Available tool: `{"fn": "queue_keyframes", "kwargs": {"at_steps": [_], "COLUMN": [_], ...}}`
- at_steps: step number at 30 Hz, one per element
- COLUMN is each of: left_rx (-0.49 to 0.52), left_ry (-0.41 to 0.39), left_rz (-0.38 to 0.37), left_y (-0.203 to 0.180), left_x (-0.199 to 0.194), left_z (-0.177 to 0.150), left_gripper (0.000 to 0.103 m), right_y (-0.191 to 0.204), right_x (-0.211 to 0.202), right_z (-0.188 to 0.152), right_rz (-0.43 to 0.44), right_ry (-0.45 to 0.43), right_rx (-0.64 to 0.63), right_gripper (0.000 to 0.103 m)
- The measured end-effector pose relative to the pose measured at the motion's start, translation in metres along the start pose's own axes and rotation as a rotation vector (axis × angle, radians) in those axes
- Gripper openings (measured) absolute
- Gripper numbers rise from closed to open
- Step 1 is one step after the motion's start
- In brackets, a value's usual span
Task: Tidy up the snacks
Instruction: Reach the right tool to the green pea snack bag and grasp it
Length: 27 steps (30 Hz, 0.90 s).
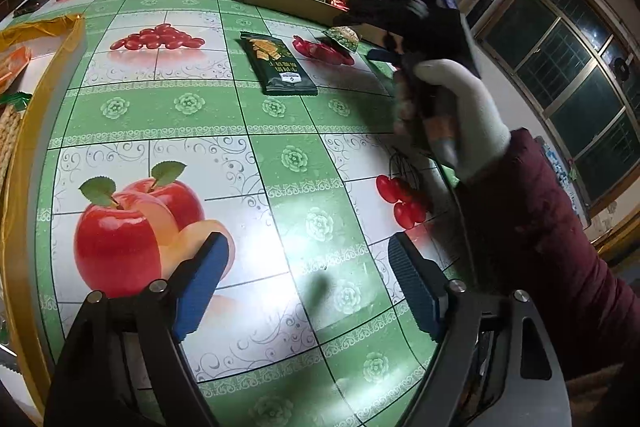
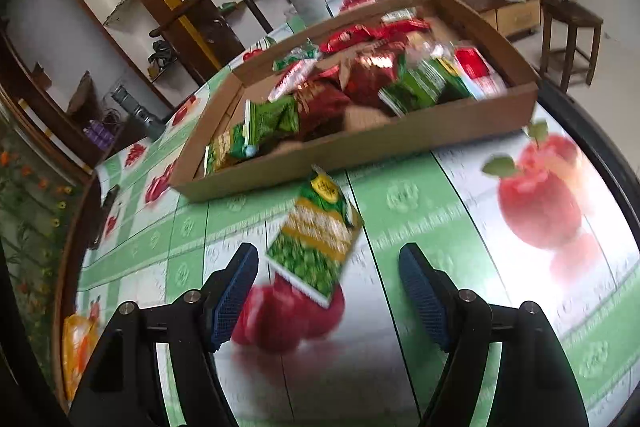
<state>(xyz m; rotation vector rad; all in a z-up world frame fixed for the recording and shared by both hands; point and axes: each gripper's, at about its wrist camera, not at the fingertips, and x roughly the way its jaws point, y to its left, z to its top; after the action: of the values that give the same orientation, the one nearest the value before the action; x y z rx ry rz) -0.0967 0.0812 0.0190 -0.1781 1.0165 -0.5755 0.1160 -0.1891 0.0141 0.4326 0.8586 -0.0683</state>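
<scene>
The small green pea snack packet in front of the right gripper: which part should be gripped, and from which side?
Probably the green packet's near short edge, approached from the right gripper's own side. The packet lies flat with that end pointing between the open fingers. It is thin, so tilt down and pinch the sealed edge rather than the face.

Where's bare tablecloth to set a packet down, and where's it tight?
Bare cloth lies before the open left gripper, short of the dark green cracker packet. Crowded: the cardboard tray is piled with packets, and the green pea packet lies before the right gripper.
</scene>
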Motion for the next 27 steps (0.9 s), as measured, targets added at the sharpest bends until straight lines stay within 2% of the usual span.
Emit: {"fn": "queue_keyframes", "kwargs": {"at_steps": [3, 4, 6, 7, 8, 9, 11, 13, 14, 19, 21, 22, 23, 24, 25, 26, 27], "left_rx": [0.022, 0.027, 0.03, 0.025, 0.016, 0.005, -0.011, -0.019, -0.019, -0.044, -0.083, -0.107, -0.12, -0.118, -0.106, -0.087, -0.061], "left_ry": [0.0, -0.001, -0.002, -0.003, -0.006, -0.01, -0.019, -0.023, -0.024, -0.035, -0.045, -0.042, -0.036, -0.031, -0.024, -0.015, -0.006], "left_rz": [0.009, 0.013, 0.018, 0.014, 0.004, -0.009, -0.033, -0.047, -0.058, -0.1, -0.171, -0.236, -0.288, -0.312, -0.307, -0.304, -0.301], "left_y": [-0.004, -0.005, -0.006, -0.005, -0.004, -0.002, 0.001, 0.001, 0.001, 0.004, 0.011, 0.016, 0.019, 0.019, 0.017, 0.011, 0.005], "left_x": [0.002, 0.003, 0.003, 0.003, 0.002, 0.001, 0.0, -0.001, 0.0, -0.001, -0.003, -0.002, -0.001, -0.001, 0.0, 0.001, 0.003], "left_z": [-0.001, -0.001, -0.002, -0.002, -0.002, -0.003, -0.004, -0.004, -0.005, -0.006, -0.006, -0.006, -0.007, -0.007, -0.008, -0.008, -0.009], "left_gripper": [0.086, 0.087, 0.087, 0.088, 0.089, 0.089, 0.092, 0.096, 0.101, 0.103, 0.103, 0.103, 0.103, 0.103, 0.103, 0.103, 0.103], "right_y": [0.01, 0.013, 0.016, 0.016, 0.013, 0.01, 0.007, 0.007, 0.007, 0.004, -0.004, -0.01, -0.014, -0.016, -0.014, -0.011, -0.007], "right_x": [0.006, 0.006, 0.007, 0.007, 0.005, 0.003, 0.001, -0.004, -0.008, -0.019, -0.02, -0.021, -0.021, -0.022, -0.021, -0.017, -0.013], "right_z": [0.001, 0.001, -0.003, -0.003, -0.004, -0.006, -0.009, -0.016, -0.022, -0.037, -0.037, -0.034, -0.03, -0.025, -0.02, -0.013, -0.008], "right_rz": [-0.032, -0.047, -0.08, -0.085, -0.075, -0.055, -0.032, -0.023, -0.019, 0.047, 0.081, 0.093, 0.095, 0.086, 0.068, 0.039, 0.025], "right_ry": [0.001, 0.001, -0.007, -0.008, -0.005, 0.002, 0.019, 0.023, 0.023, 0.041, 0.039, 0.033, 0.022, 0.01, 0.003, 0.0, 0.002], "right_rx": [-0.059, -0.086, -0.13, -0.135, -0.13, -0.118, -0.111, -0.128, -0.144, -0.131, -0.071, -0.031, 0.005, 0.025, 0.03, 0.024, 0.018], "right_gripper": [0.075, 0.071, 0.054, 0.04, 0.033, 0.03, 0.016, 0.01, 0.009, 0.011, 0.015, 0.026, 0.041, 0.049, 0.066, 0.07, 0.07]}}
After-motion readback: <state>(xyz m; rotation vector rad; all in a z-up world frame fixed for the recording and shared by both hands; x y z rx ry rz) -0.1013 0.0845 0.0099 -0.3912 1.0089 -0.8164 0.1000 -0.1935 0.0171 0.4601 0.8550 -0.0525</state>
